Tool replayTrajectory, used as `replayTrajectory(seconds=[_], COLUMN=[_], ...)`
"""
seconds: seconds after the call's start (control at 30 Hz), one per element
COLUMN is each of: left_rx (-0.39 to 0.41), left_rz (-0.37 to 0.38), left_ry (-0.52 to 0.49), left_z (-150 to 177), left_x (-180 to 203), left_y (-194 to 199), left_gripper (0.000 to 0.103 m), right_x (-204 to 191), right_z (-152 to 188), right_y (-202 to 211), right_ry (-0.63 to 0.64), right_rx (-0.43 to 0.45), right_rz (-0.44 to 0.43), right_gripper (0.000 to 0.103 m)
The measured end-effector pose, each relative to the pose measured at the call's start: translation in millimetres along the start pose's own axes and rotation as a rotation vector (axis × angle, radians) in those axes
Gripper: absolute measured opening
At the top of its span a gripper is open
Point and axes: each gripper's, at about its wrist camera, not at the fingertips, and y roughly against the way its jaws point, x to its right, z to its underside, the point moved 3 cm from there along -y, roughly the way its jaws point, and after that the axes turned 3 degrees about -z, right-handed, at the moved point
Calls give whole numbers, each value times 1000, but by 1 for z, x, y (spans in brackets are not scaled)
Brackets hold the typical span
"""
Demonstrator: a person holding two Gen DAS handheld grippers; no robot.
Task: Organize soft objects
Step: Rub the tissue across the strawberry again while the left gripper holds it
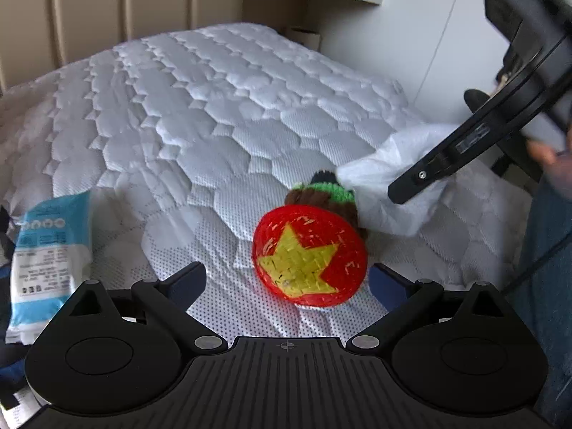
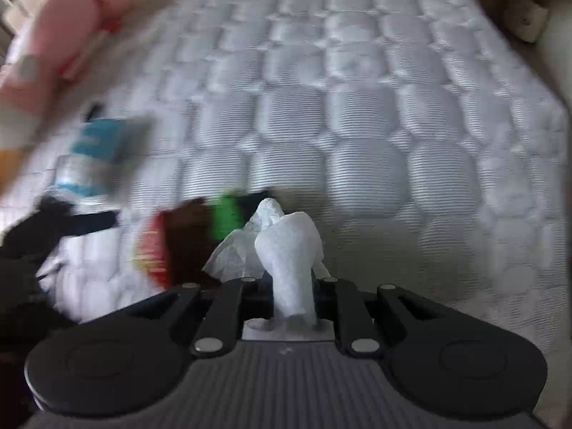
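Pinching white tissue (image 2: pixel 286 246), right gripper (image 2: pixel 286 296) sits clamped. Left gripper (image 1: pixel 286 279) gapes wide, empty, knit toy (image 1: pixel 310 254) at twelve o'clock. Thin tissue could tear or slip.

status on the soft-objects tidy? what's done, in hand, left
Done: nothing looks sorted yet; items lie scattered on the mattress. In hand: the right gripper is shut on a white tissue. The left gripper is open, its fingers either side of the crocheted toy with the red, yellow-star face, not gripping it. Left: that toy, the blue-and-white pack and a blurred pink soft thing.
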Motion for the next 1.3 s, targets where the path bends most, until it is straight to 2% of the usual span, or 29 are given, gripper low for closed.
replayTrajectory(seconds=[0.13,0.2,0.27,0.33,0.37,0.43,0.5,0.53,0.6,0.67,0.73,0.8,0.9,0.93,1.03,1.07,1.23,1.3], left_rx=[9,5,28,63,66,60,45,26,-5,-11,-12,-31,-82,-102,-122,-124,-98,-115], left_rz=[-37,-56,-100,-171,-172,-134,-17,41,70,22,-16,45,163,181,191,201,171,145], left_ry=[-16,-22,-5,44,96,219,340,366,311,229,165,167,162,134,61,60,118,123], left_z=[-4,-7,-13,-16,-17,-17,-13,-13,-15,-15,-14,-9,-2,-1,-2,-4,-29,-39], left_x=[-4,-10,-24,-45,-57,-80,-90,-89,-76,-68,-63,-56,-34,-24,6,13,29,31], left_y=[2,3,9,20,22,23,19,13,3,0,-1,-3,-12,-17,-28,-32,-65,-75], left_gripper=[100,100,100,101,101,101,101,101,101,101,101,101,101,101,101,101,101,101], right_x=[-11,-21,-31,-39,-43,-50,-46,-41,-27,-9,1,2,0,1,14,19,20,20], right_z=[-12,-19,-24,-24,-23,-17,-16,-17,-19,-17,-17,-21,-27,-29,-30,-30,-31,-31], right_y=[9,17,20,13,6,-6,-5,-3,-4,-9,-12,-12,0,5,14,16,20,20], right_ry=[13,-13,-60,-79,-70,-22,-5,-17,-34,-77,-105,-95,-14,-12,-93,-122,-115,-129], right_rx=[81,132,166,151,129,85,82,89,100,80,72,97,197,225,253,257,299,309], right_rz=[-52,-166,-329,-436,-454,-416,-403,-380,-297,-245,-230,-211,-101,-97,-187,-219,-204,-219], right_gripper=[14,14,14,14,14,13,12,13,17,17,17,17,17,17,17,18,18,18])
